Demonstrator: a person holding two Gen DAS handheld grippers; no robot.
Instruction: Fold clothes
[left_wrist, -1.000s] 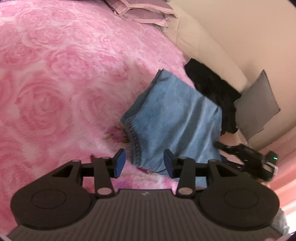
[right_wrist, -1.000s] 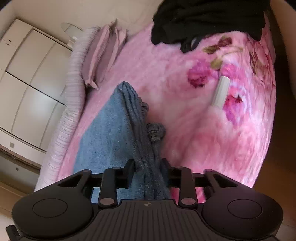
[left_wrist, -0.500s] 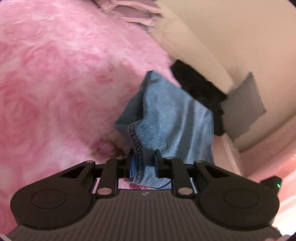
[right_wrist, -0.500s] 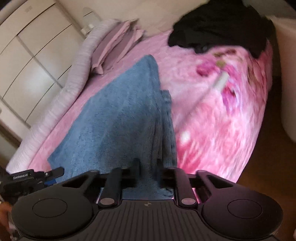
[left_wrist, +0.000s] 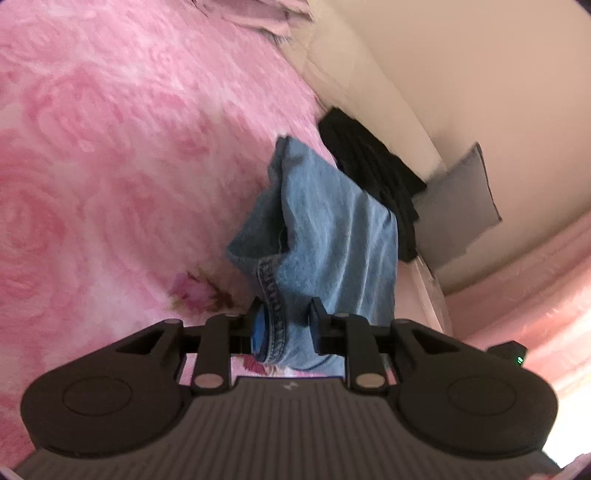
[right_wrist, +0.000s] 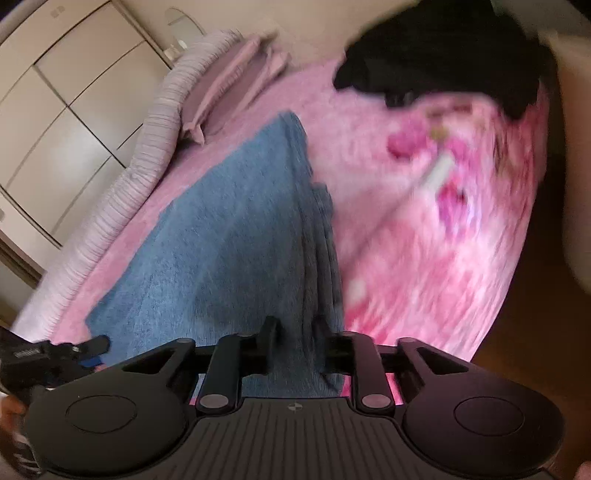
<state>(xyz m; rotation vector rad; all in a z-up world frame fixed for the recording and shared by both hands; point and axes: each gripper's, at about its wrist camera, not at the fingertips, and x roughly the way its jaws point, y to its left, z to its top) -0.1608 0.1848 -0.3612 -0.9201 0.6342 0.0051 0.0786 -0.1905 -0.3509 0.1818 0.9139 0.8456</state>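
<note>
Left tool (left_wrist: 285, 325) pinches the stitched hem of the jeans (left_wrist: 332, 229), denim bunched between both pads; jaws just eased open slightly, cloth still gripped. Right tool (right_wrist: 297, 338) pinches the folded edge of the same jeans (right_wrist: 221, 236), jaws likewise just opened a little, fabric filling the gap. Jeans lie centre frame on the pink rose bedspread (left_wrist: 110, 147). Black garment (right_wrist: 443, 55) upper right of the right view, blurred. Grey cushion (left_wrist: 458, 206) right of the left view.
</note>
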